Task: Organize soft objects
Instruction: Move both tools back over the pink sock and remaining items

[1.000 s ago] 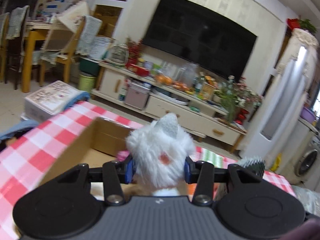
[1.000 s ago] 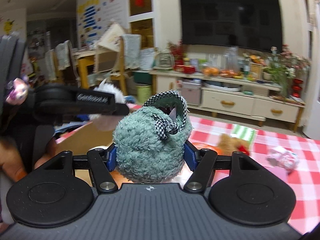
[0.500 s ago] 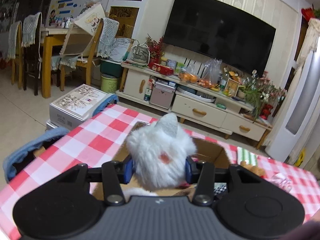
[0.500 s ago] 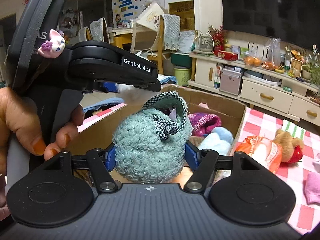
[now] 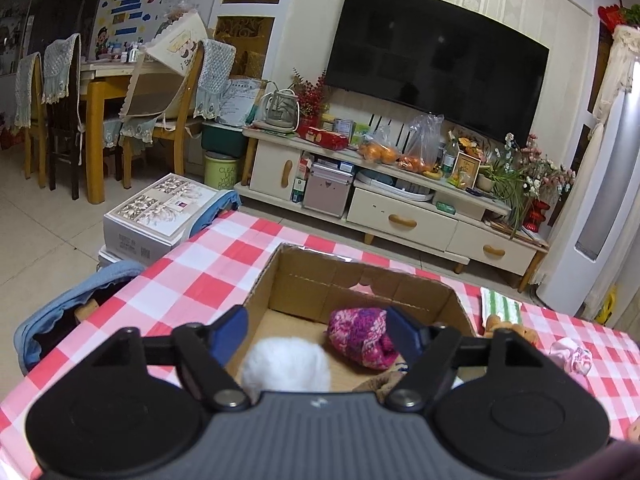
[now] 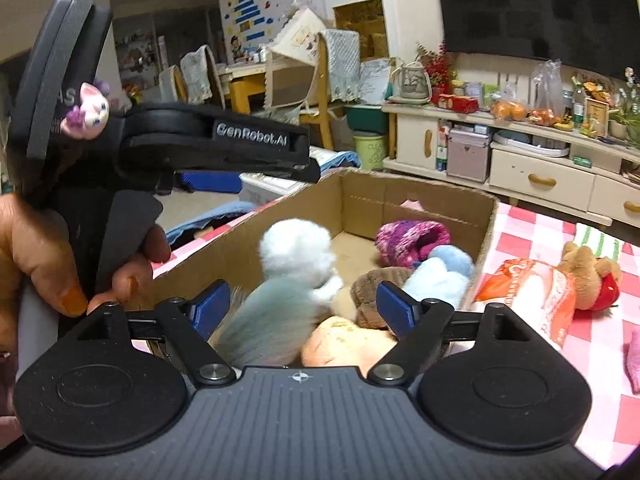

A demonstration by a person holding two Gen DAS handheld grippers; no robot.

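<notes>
A cardboard box (image 5: 320, 280) stands on the checked table. My left gripper (image 5: 318, 330) is open above it. The white fluffy toy (image 5: 286, 364) is below its fingers in the box, beside a pink-purple knit item (image 5: 360, 338). My right gripper (image 6: 304, 306) is open over the box (image 6: 420, 200). The teal slipper (image 6: 272, 320) is a blur below it, dropping beside the white toy (image 6: 296, 250). The left gripper's body (image 6: 224, 148) shows at the right wrist view's left.
The box also holds a light blue plush (image 6: 440, 272), a brown plush (image 6: 376, 288) and an orange one (image 6: 348, 344). On the table right of the box lie a teddy bear (image 6: 584, 276), an orange bag (image 6: 532, 284) and a pink item (image 5: 572, 358).
Both grippers have opened over the box. The white toy has dropped from the left one into the box; the teal slipper is falling from the right one.
</notes>
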